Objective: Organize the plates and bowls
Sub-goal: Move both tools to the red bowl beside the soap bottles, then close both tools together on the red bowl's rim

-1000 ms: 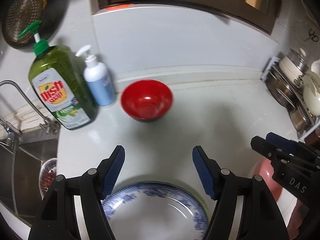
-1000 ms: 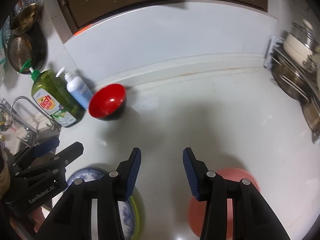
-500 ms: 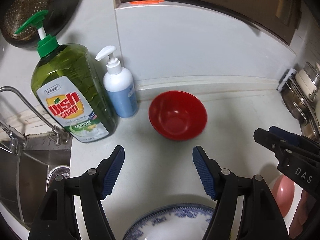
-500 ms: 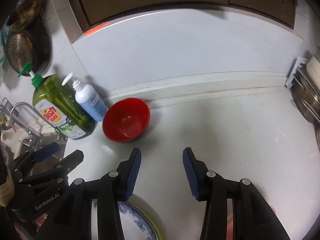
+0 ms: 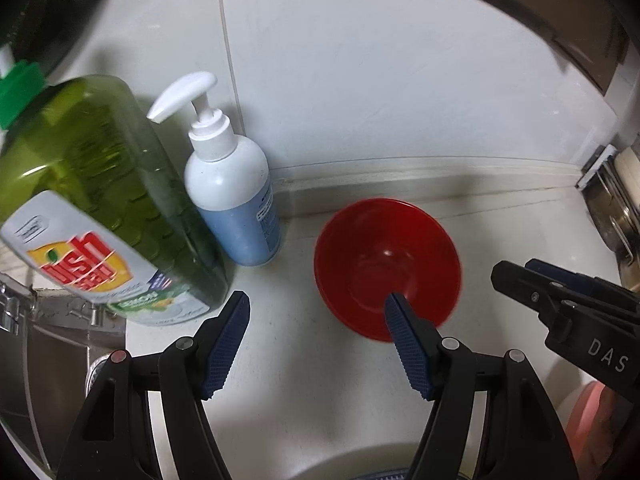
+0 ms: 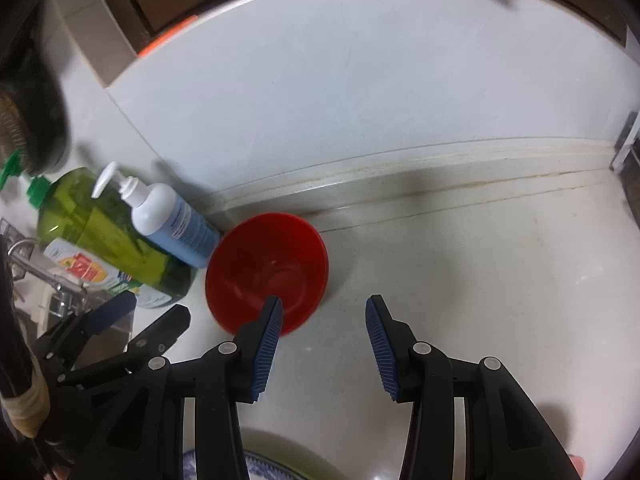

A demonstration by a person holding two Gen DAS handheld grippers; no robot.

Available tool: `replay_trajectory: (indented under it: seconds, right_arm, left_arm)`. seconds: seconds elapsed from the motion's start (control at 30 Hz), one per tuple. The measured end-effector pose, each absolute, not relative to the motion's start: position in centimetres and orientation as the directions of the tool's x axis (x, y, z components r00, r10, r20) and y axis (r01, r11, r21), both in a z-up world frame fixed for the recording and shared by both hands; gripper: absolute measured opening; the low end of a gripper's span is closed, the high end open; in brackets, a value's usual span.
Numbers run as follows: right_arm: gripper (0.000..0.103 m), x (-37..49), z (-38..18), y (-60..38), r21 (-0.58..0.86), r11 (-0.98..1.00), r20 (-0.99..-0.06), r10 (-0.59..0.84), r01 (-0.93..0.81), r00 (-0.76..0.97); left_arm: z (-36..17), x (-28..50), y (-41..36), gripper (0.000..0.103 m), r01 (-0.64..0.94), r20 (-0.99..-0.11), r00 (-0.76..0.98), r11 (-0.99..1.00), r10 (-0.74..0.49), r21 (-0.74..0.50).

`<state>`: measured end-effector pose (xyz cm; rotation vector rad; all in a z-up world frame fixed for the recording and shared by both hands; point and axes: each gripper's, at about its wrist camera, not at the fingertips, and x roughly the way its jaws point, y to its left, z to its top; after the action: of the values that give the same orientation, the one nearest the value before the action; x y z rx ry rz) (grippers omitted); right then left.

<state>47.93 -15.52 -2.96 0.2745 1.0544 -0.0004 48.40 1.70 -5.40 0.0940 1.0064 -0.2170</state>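
Observation:
A red bowl [image 5: 386,264] stands upright on the white counter near the back wall; it also shows in the right wrist view [image 6: 266,270]. My left gripper [image 5: 318,338] is open and empty, its right fingertip in front of the bowl's near rim. My right gripper [image 6: 322,344] is open and empty, its left fingertip overlapping the bowl's near rim in the view. A blue-and-white plate [image 6: 260,466] peeks in at the bottom edge, below my right gripper. A pink bowl [image 5: 588,424] shows at the lower right of the left wrist view.
A green dish soap bottle [image 5: 92,208] and a white-and-blue pump bottle [image 5: 236,192] stand just left of the red bowl. A sink and faucet [image 6: 44,276] lie further left. A rack with metal pots [image 5: 616,216] is at the far right.
Both grippers have moved forward toward the red bowl, which now sits much closer. The blue-and-white plate and pink bowl have slid back out of most of the view.

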Motion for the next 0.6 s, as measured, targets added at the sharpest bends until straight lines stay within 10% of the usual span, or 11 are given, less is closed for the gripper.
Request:
replay_trajectory:
  seconds: [0.6]
  right_arm:
    - [0.041, 52.8, -8.5, -15.9, 0.251, 0.943, -0.904, 0.148, 0.216, 0.402]
  left_arm:
    - [-9.2, 52.6, 0.9, 0.051, 0.211, -0.889, 0.438, 0.977, -0.132, -0.041]
